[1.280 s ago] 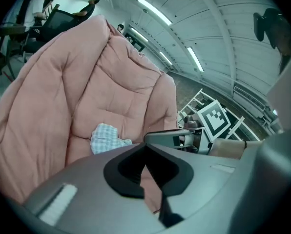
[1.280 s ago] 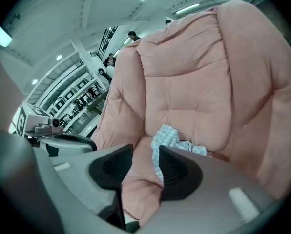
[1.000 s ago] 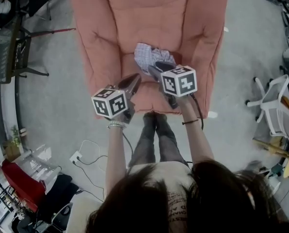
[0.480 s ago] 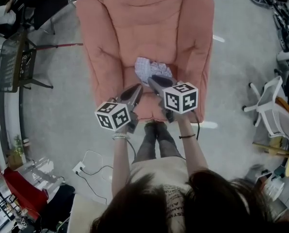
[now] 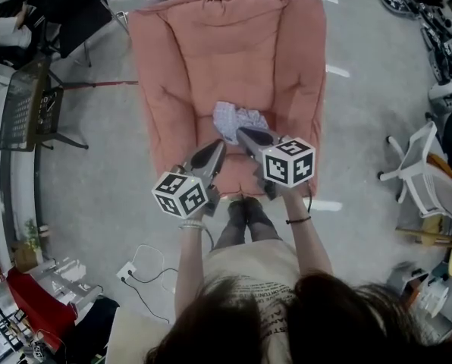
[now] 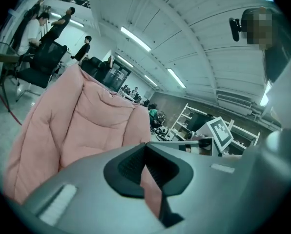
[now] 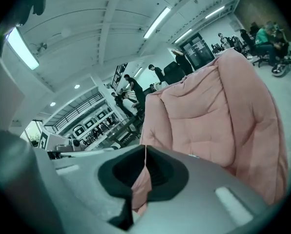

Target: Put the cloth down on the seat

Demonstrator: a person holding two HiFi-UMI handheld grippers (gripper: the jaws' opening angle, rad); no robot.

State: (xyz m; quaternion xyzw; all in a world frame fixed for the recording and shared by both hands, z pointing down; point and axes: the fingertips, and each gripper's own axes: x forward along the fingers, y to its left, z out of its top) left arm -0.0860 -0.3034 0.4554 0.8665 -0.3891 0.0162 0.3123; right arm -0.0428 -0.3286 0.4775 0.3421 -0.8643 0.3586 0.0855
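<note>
Sprawling pink armchair [image 5: 226, 67] — grey workshop floor [image 5: 366, 135]

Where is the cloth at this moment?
In the head view, the crumpled pale checked cloth lies near the middle of the seat cushion of the pink padded armchair, between its two padded sides and ahead of the front edge.

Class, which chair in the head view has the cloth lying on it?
The big pink armchair; the crumpled cloth lies on its seat. The white office chair holds none.

The seat [image 5: 211, 59] is quilted, matt pink fabric; the crumpled cloth [image 5: 237, 120] looks thin, matt.
</note>
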